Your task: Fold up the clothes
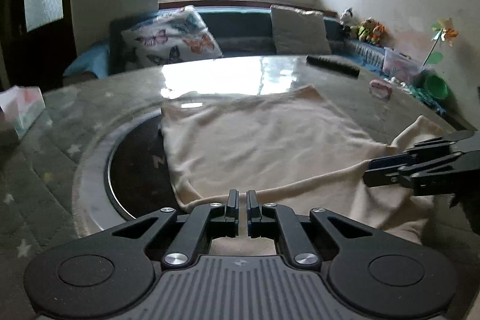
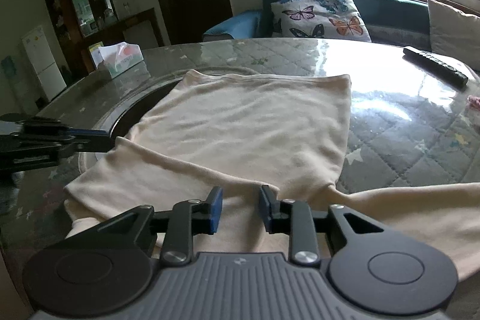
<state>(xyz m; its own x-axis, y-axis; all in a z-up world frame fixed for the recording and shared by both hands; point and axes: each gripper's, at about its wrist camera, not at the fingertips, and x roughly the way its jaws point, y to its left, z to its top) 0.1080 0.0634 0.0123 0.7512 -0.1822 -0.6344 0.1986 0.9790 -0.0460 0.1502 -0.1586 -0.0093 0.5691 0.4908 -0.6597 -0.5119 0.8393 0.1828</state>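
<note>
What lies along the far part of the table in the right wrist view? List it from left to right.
Tissue box → far edge of the cream garment → black remote control → a small pink item cut off at the frame's right edge, too little visible to identify.

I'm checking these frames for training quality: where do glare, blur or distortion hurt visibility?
Left wrist view: the window is blown out, its glare whitens the glossy round table top behind the cream knit garment; the scene is softly blurred. Right wrist view: glare sits right of the garment, fisheye bends the table edge, the dark room corner is dim.
</note>
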